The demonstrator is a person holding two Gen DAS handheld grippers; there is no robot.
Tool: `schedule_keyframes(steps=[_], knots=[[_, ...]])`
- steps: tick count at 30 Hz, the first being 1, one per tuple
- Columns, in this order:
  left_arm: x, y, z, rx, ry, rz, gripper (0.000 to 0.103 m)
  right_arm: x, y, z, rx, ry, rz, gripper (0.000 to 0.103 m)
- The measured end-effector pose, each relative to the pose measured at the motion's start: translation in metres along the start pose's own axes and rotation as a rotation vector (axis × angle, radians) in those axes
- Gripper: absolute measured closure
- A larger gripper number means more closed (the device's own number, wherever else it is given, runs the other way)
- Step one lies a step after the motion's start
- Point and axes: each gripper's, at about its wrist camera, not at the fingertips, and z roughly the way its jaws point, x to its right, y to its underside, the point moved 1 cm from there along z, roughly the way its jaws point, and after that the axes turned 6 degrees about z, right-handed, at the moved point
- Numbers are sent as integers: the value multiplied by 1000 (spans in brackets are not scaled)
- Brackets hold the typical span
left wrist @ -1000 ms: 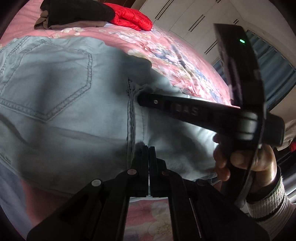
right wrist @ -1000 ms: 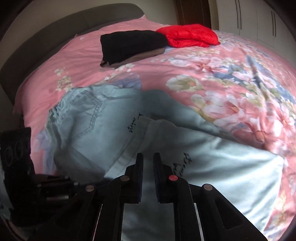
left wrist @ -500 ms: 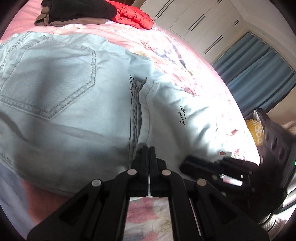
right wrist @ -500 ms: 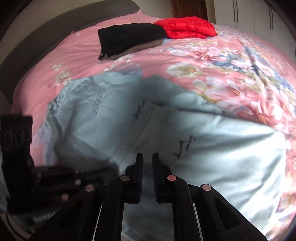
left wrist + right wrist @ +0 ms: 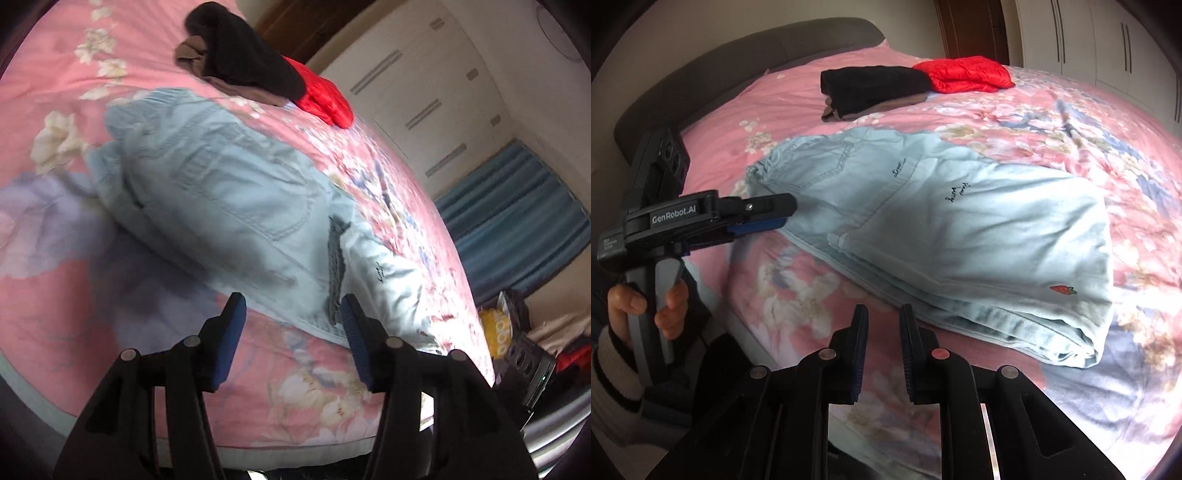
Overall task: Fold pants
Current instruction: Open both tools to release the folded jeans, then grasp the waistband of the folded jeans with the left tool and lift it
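Light blue denim pants (image 5: 960,236) lie folded on the pink floral bedspread (image 5: 1108,122), with the back pocket to the left and a small strawberry mark near the right fold. My left gripper (image 5: 291,332) hovers just short of the pants' (image 5: 229,206) near edge. Its jaws are opening, with nothing between them. In the right wrist view a hand (image 5: 639,306) holds the left gripper (image 5: 783,214) beside the waist end. My right gripper (image 5: 884,317) hangs over the bedspread in front of the pants. Its jaws are opening, a narrow gap with nothing in it.
A black folded garment (image 5: 871,88) and a red padded jacket (image 5: 964,74) lie at the far side of the bed. A grey headboard (image 5: 738,59) curves behind. White wardrobe doors (image 5: 424,92), a blue curtain (image 5: 517,214) and a yellow bag (image 5: 498,332) stand beyond the bed.
The left gripper, shut at the pants' edge before, has opened and drawn back off the pants. The right gripper has also pulled back toward the bed's near edge, its gap slightly wider.
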Motion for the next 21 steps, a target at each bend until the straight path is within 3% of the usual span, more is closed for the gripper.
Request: schedule_keyframes(steps=[2,9,18,20,21], knots=[[-24,-1,-8,21,-18,-91,50,-5,-1,1,12,-5,-3,84],[-72,-10,2,59,51,-292,49,-13,-3,9,-3,-27,-3,83],[-88,-47,30,129,-3,-334,50,-13,-15,16,-9,-15,-5,83],[-89,-55,35,132,-12,-331,51,-13,-22,22,-13,-15,-4,83],[-89,-60,36,137,-19,-326,57,-13,-26,26,-16,-14,-4,83]])
